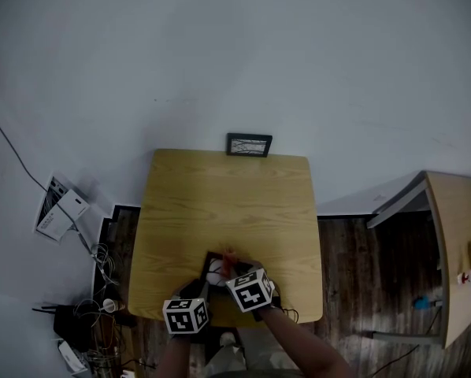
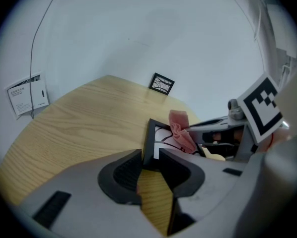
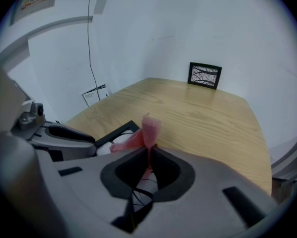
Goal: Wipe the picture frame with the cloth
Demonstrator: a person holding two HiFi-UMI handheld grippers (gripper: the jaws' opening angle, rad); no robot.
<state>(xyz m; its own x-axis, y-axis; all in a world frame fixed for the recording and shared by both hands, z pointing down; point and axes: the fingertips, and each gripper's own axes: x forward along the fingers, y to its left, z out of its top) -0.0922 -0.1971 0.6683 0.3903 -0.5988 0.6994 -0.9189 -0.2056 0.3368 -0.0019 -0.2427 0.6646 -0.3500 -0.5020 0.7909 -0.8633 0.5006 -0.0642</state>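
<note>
Left gripper: jaws partly apart, clamped on the near corner of the black picture frame. The frame sits at the near edge of the table, close to the person. Right gripper: jaws pressed together, pinching the pink cloth. A bunch of cloth sticks out past the tips and rests on the frame's white picture face. The two grippers are close side by side, left one lower in the head view. Both point forward and down at the table. The right forearm is bare and comes in from the lower right. The left arm is mostly cut off at the bottom edge.

The table is light wood with rounded corners, pushed against a white wall. A second frame, small and black, stands at the far edge against the wall. The floor is dark wood. A leaflet sits left of the table, with a tangle of cables below it. A side table stands at right.
</note>
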